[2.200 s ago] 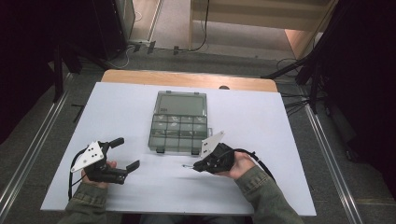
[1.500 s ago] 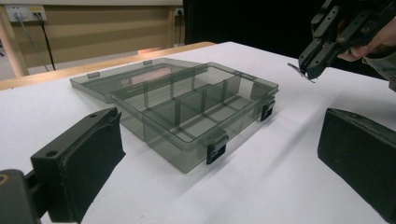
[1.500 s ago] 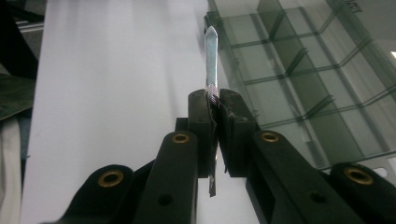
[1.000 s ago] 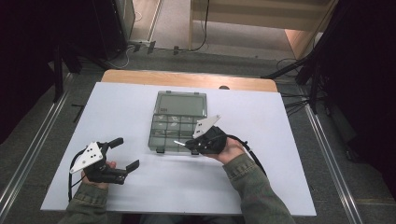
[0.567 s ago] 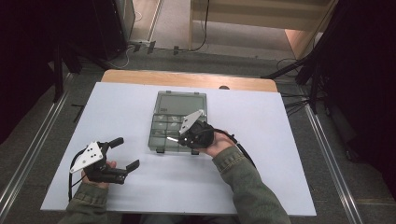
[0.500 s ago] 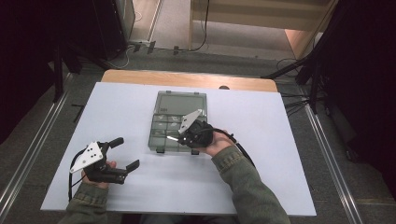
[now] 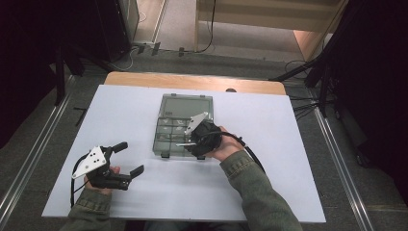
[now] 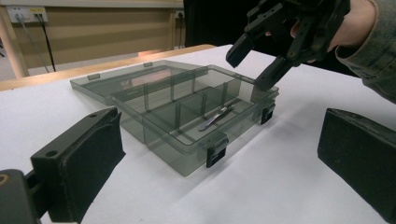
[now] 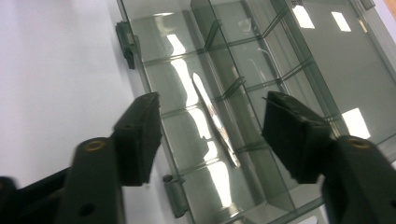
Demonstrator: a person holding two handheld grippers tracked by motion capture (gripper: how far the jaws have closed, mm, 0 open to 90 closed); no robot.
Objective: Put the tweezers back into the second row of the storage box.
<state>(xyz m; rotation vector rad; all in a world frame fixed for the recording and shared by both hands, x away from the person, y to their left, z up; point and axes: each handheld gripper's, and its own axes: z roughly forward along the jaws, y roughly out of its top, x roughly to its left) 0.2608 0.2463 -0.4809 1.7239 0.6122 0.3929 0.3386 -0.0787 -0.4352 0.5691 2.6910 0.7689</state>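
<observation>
1. One metal tool (image 9: 215,120), slim and shiny, lies in your smoky clear plastic organiser box (image 7: 169,144). It sits slantwise across the dividers in the row of compartments nearest you; in the left gripper view (image 8: 215,116) it rests in the front long compartment, tip tilted up on a divider.
2. Your right gripper (image 7: 186,139) hangs just above the box's near right part. Its jaws have just been opening and now stand apart, released, pads off the tool. In the right gripper view the tool lies below, between the two pads (image 9: 142,133); nothing is gripped.
3. The box lid (image 7: 187,105) is folded flat open on the far side. Two dark latches (image 8: 215,155) sit on the near wall.
4. The box stands near the middle of the table (image 7: 120,106), which has a white top with a wooden strip along the far edge.
5. Your left gripper (image 7: 129,158) rests low at the near left of the table, well apart from the box. Its jaws are wide and empty, pointing toward the box, with bare white table between its pads (image 8: 88,158).
6. Your right hand (image 7: 226,147) holds its gripper from the right, with an olive sleeve (image 7: 255,192) and a black cable (image 7: 250,154) looping beside the wrist.
</observation>
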